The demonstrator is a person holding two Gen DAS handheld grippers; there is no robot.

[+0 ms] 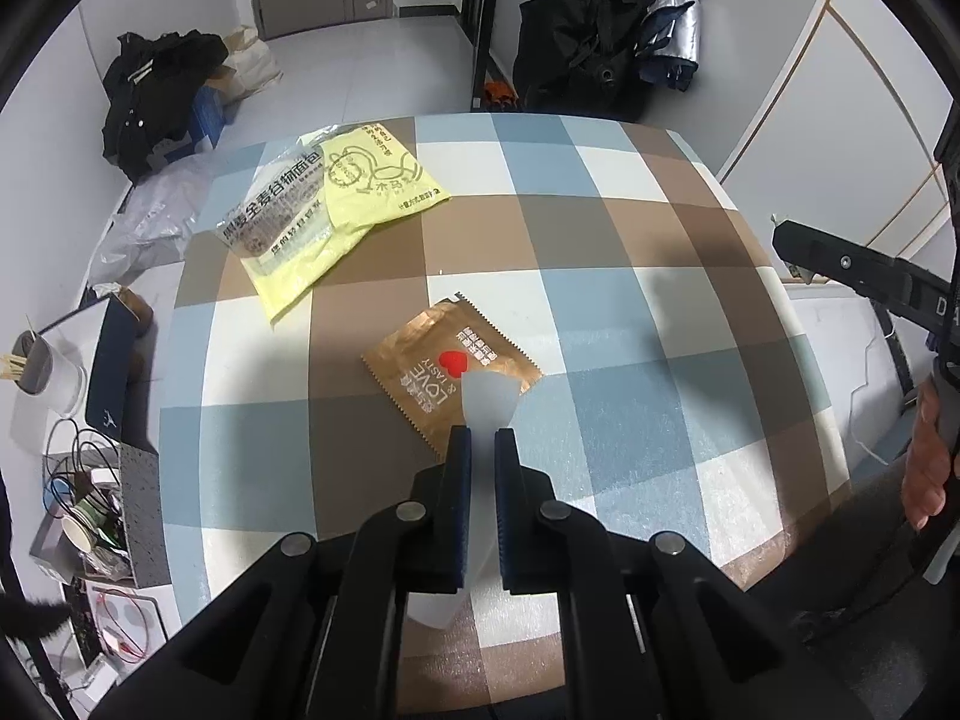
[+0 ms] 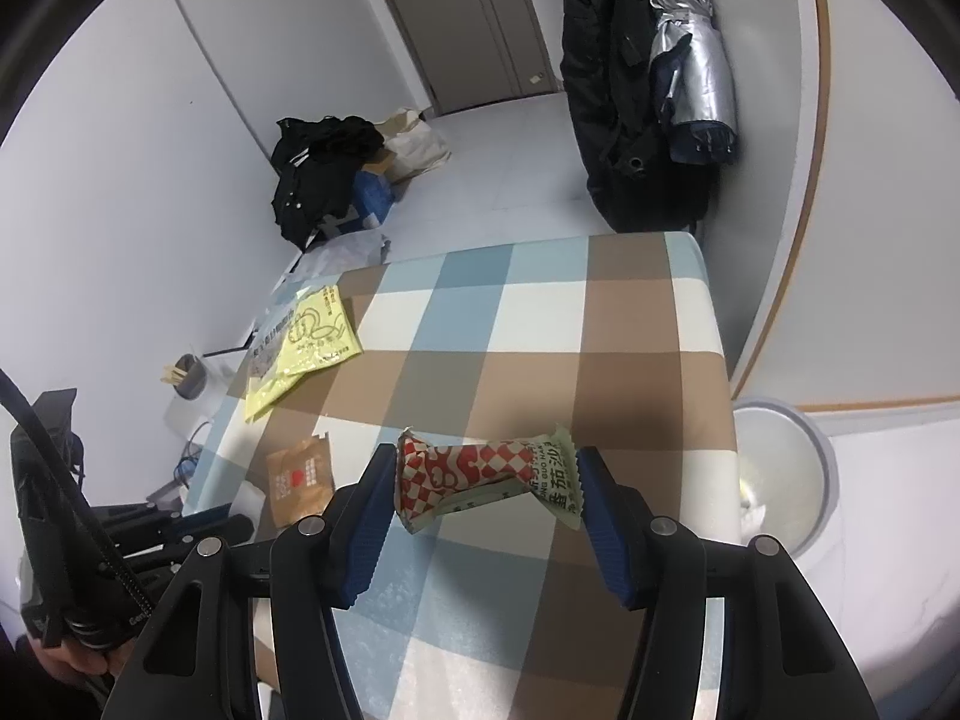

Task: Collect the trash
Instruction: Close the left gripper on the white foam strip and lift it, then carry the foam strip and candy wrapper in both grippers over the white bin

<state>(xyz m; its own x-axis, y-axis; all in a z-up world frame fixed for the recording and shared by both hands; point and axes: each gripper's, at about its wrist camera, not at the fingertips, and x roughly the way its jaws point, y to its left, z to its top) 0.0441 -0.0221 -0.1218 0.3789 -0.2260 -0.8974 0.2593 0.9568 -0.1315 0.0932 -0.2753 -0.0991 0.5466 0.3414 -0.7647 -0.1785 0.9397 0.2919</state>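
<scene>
While our right gripper (image 2: pixel 487 483) clamped the ketchup packet (image 2: pixel 489 480) and our left gripper (image 1: pixel 480 456) pinched a white scrap (image 1: pixel 489 399), the bin (image 2: pixel 780 480) at right was next.

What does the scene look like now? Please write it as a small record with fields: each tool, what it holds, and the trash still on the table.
left tool: shut on a translucent white piece
right tool: grips a red-and-white checked wrapper by its two ends
table: checked cloth, blue, brown and white
trash lying on table: brown wrapper with red heart; yellow bag; clear printed bag overlapping the yellow bag
bin: white, on the floor beside the table
</scene>
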